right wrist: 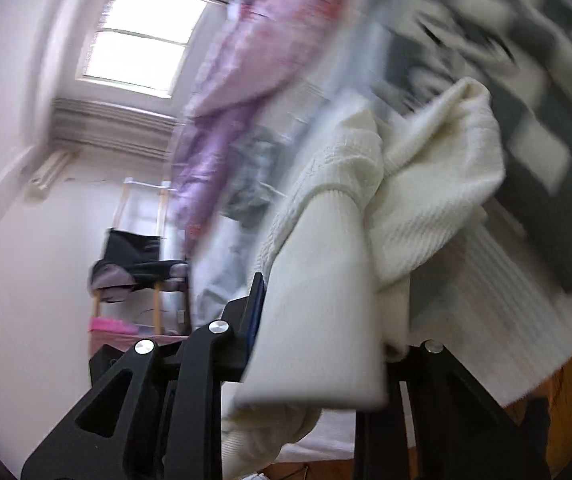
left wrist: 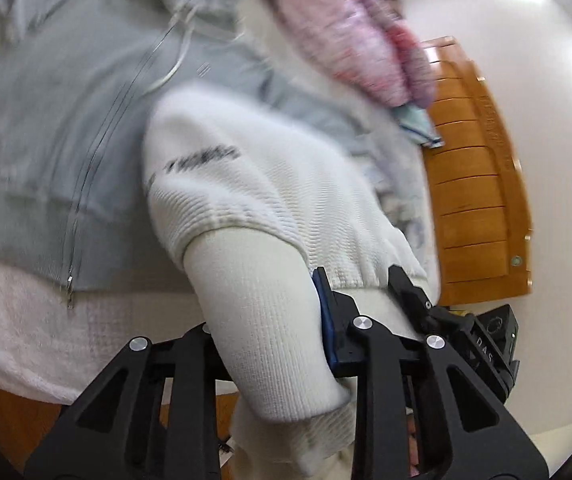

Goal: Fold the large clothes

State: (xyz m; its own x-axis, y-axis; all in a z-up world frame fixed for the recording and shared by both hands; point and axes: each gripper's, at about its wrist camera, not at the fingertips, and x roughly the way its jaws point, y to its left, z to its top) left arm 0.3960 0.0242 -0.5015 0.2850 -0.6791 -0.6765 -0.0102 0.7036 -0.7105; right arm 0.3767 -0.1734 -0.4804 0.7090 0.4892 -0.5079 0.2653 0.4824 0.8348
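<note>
Left view: my left tool (left wrist: 359, 280) is gripping the ribbed cuff of the white sweater (left wrist: 270, 184), its fingers closed narrowly on the fabric. The sweater is rising away from the tool and lying over a grey hoodie (left wrist: 66, 128), which is resting on a white towel (left wrist: 26, 320). A pink garment (left wrist: 349, 36) is lying beyond, near a wooden board (left wrist: 481, 184).

Right view: my right tool (right wrist: 325, 320) is clamping another ribbed part of the sweater (right wrist: 437, 184), which is filling the gap between the fingers and bunching just ahead. A checkered cloth (right wrist: 533, 40) is lying behind it; a window (right wrist: 142, 36) is showing at left.
</note>
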